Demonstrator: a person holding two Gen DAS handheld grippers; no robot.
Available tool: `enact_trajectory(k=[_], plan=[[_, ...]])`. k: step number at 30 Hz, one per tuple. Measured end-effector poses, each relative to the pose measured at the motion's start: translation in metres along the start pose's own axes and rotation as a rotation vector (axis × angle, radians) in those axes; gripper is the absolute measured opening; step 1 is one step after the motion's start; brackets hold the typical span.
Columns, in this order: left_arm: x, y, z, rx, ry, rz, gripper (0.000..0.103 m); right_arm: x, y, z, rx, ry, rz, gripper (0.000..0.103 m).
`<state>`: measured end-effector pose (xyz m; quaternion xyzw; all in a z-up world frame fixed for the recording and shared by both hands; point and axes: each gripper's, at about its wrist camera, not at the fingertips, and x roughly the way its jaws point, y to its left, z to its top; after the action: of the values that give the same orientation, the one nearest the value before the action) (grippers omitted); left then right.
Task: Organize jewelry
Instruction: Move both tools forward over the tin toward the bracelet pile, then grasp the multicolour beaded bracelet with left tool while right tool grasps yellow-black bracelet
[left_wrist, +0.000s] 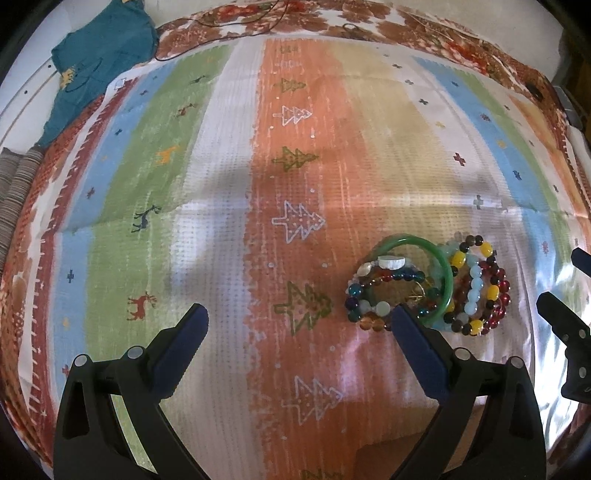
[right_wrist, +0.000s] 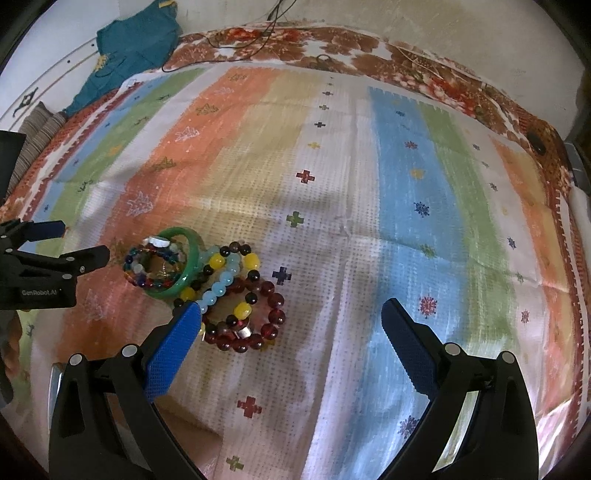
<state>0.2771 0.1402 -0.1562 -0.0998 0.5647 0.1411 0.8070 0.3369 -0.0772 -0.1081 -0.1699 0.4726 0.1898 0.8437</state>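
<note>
A pile of bracelets lies on the striped mat (left_wrist: 303, 110). In it are a green bangle (left_wrist: 445, 275) (right_wrist: 192, 258), a multi-coloured bead bracelet (left_wrist: 384, 275) (right_wrist: 147, 282), a yellow-and-black bead bracelet (left_wrist: 460, 258) (right_wrist: 218, 261), light blue beads (left_wrist: 474, 286) (right_wrist: 218, 291) and a dark red bead bracelet (left_wrist: 502, 291) (right_wrist: 275, 317). My left gripper (left_wrist: 299, 314) (right_wrist: 79, 240) is open, its right finger in front of the pile's near edge. My right gripper (right_wrist: 291, 310) (left_wrist: 561, 280) is open too, its left finger beside the light blue beads. Neither holds anything.
A teal cloth (left_wrist: 99, 55) (right_wrist: 133, 44) lies at the far left corner. A brown floral blanket (right_wrist: 332, 44) with a thin dark cable (right_wrist: 221, 62) borders the mat's far side. A striped cushion (left_wrist: 18, 177) sits at the left edge.
</note>
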Motion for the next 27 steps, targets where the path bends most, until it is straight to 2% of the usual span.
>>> enact_trajectory(k=[6,14,17,23,25,27], plan=[[0.009,-0.001,0.004,0.008,0.012,-0.002,0.096,0.01,-0.001,0.007,0.014,0.017,0.01,0.099],[0.017,0.003,0.006,-0.004,0.028,-0.023,0.084,0.024,0.003,0.013,0.013,0.033,0.018,0.099],[0.02,0.003,0.007,-0.004,0.034,-0.027,0.081,0.03,0.003,0.016,0.02,0.039,0.013,0.084],[0.022,0.0,0.009,0.013,0.038,-0.047,0.08,0.04,0.009,0.018,-0.007,0.065,0.014,0.083],[0.025,-0.003,0.01,0.025,0.043,-0.044,0.075,0.042,0.011,0.019,-0.008,0.068,0.022,0.076],[0.028,-0.004,0.011,0.034,0.048,-0.028,0.072,0.046,0.011,0.02,-0.003,0.078,0.034,0.063]])
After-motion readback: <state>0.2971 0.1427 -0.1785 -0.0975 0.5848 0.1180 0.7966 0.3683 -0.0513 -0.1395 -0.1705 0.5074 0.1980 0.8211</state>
